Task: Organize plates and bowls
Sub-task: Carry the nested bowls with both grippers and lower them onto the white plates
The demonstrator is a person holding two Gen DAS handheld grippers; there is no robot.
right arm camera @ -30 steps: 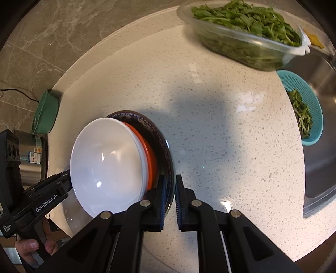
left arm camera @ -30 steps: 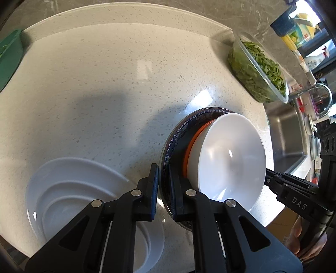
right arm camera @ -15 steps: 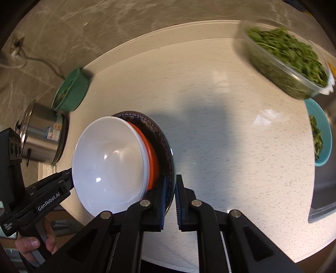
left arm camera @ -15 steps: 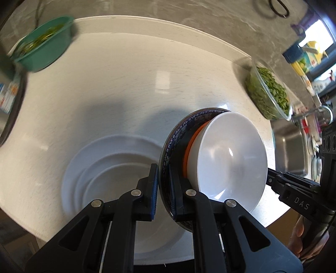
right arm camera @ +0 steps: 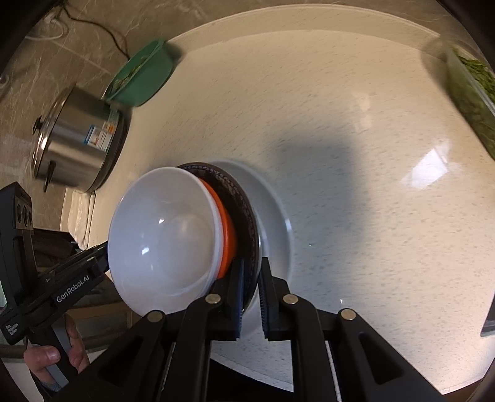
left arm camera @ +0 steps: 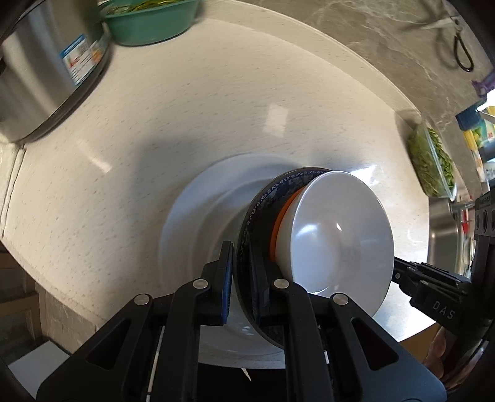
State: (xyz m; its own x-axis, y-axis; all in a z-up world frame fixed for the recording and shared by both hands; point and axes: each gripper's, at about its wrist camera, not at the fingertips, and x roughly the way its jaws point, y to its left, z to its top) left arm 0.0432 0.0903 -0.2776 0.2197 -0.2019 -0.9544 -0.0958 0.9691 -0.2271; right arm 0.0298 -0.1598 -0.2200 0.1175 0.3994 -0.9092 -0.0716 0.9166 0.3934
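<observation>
A dark blue-patterned plate (left arm camera: 263,201) carries an orange bowl (left arm camera: 280,213) and a white bowl (left arm camera: 334,235) nested on it. My left gripper (left arm camera: 241,272) is shut on the plate's rim on one side. My right gripper (right arm camera: 250,284) is shut on the same plate (right arm camera: 244,198) on the opposite side. The stack hangs above a white plate (left arm camera: 198,216) lying on the counter; it also shows in the right wrist view (right arm camera: 275,213). The white bowl (right arm camera: 164,238) faces the right camera.
A steel pot (left arm camera: 40,77) and a green bowl of vegetables (left arm camera: 148,18) stand at the counter's far left. A clear container of greens (left arm camera: 433,164) sits near the sink (left arm camera: 442,228). The counter's front edge (left arm camera: 62,278) is close.
Both grippers have carried the stack leftward along the counter. The white plate has come under the stack, and the steel pot and green bowl have come into view.
</observation>
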